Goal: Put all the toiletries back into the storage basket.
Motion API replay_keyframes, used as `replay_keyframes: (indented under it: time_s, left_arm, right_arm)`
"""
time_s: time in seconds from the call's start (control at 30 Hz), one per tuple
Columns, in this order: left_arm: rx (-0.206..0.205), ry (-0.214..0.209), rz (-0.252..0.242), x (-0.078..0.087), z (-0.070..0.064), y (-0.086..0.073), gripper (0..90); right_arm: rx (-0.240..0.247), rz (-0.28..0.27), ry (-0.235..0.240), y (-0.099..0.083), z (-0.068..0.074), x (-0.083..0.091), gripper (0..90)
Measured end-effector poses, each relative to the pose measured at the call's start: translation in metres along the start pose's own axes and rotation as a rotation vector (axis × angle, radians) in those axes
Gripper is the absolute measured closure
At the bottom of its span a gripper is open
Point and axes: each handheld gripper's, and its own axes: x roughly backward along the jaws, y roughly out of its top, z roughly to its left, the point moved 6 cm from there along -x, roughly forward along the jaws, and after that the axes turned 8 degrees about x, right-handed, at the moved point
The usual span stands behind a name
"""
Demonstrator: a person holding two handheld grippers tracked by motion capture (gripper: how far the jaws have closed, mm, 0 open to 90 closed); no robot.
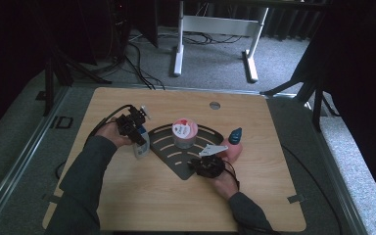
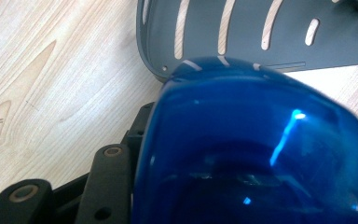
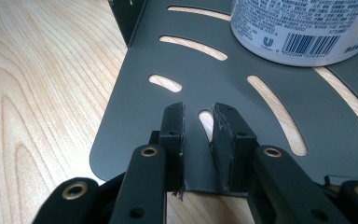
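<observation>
Left claw [image 1: 136, 128]: clamped on translucent blue plastic bottle [image 2: 251, 149], left of centre frame, beside the tray.
Right claw [image 3: 198, 135]: jaws slightly apart, over near edge of dark slotted metal tray [image 3: 270, 98], on wooden counter [image 3: 37, 93].

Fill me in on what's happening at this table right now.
A person at a wooden table works with a gripper in each hand. The left gripper holds a blue bottle beside the left edge of a dark slotted tray. The right gripper rests at the tray's near corner, jaws slightly apart with the tray's raised edge between them, though whether they clamp it is unclear. A white tub with a pink lid stands on the tray, and a pink bottle with a teal cap stands at its right.
</observation>
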Motion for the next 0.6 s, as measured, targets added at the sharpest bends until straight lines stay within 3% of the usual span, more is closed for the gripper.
replay_keyframes:
  time_s: [0.13, 0.4, 0.6]
  left_arm:
    - [-0.012, 0.026, -0.003, 0.0004, -0.0019, 0.0001, 55.0]
    - [-0.02, 0.035, 0.004, 0.0015, -0.0037, -0.0023, 55.2]
    - [-0.048, 0.048, 0.018, 0.0028, -0.0083, -0.0047, 55.3]
  right_arm:
    - [-0.001, 0.0, 0.0, 0.0, 0.0, 0.0, 74.1]
    - [-0.001, 0.0, 0.001, 0.0, 0.0, 0.0, 74.2]
    - [-0.002, 0.0, 0.001, 0.0, -0.0001, 0.0, 74.2]
